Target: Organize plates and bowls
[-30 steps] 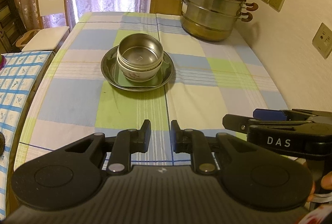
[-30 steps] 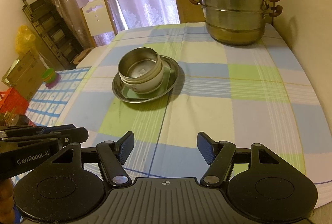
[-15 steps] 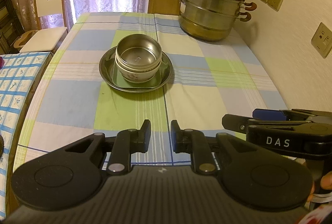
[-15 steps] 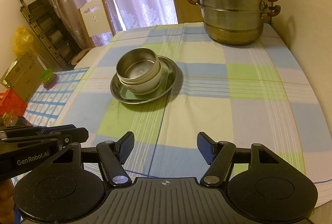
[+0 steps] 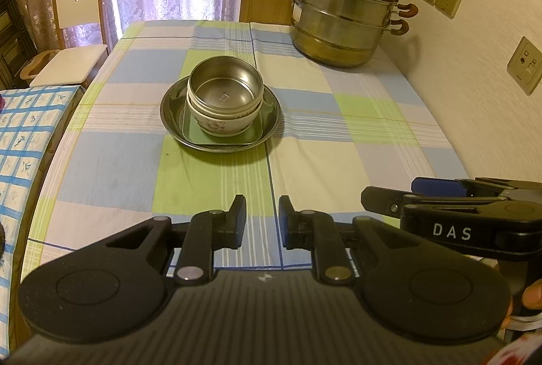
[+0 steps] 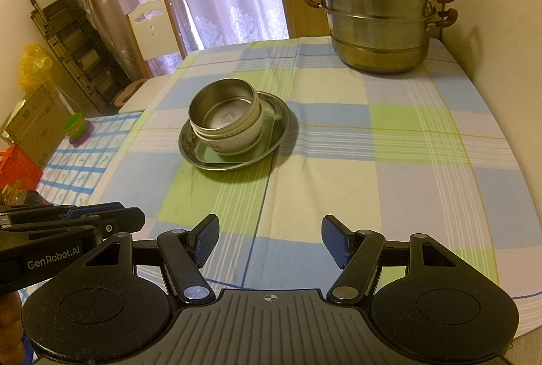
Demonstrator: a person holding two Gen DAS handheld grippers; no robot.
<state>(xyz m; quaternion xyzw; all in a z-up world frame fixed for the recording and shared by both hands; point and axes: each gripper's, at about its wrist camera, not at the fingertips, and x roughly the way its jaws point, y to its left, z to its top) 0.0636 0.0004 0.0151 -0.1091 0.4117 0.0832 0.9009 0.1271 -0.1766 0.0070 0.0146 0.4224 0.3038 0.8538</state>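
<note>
Where the left wrist camera looks forward, the left tongs (image 5: 261, 218) hover above the near edge of the worktop (image 5: 355, 141), their fingers drawn close with only a narrow gap between them and nothing held. Well ahead of them, at the middle of the checked cloth, a metal bowl (image 5: 225, 89) sits nested in a white patterned bowl (image 5: 220, 124), which stands on a square green plate (image 5: 200, 134) inside a round metal plate (image 5: 271, 111). A tall steamer pot (image 5: 342, 16) stands at the far right corner by the wall, and a white chair (image 5: 76, 16) stands beyond the left edge. The right tongs (image 5: 440, 195) show at the right side, seen edge-on. From the right wrist camera, the right tongs (image 6: 269, 241) are spread wide and empty above the near part of the worktop (image 6: 406, 145). The metal bowl (image 6: 222, 109) and the stack beneath it, down to the round metal plate (image 6: 281, 117), lie ahead and to the left, well apart from the fingers. The steamer pot (image 6: 377, 13) stands at the far end, and the left tongs (image 6: 101, 216) reach in at the lower left.
</note>
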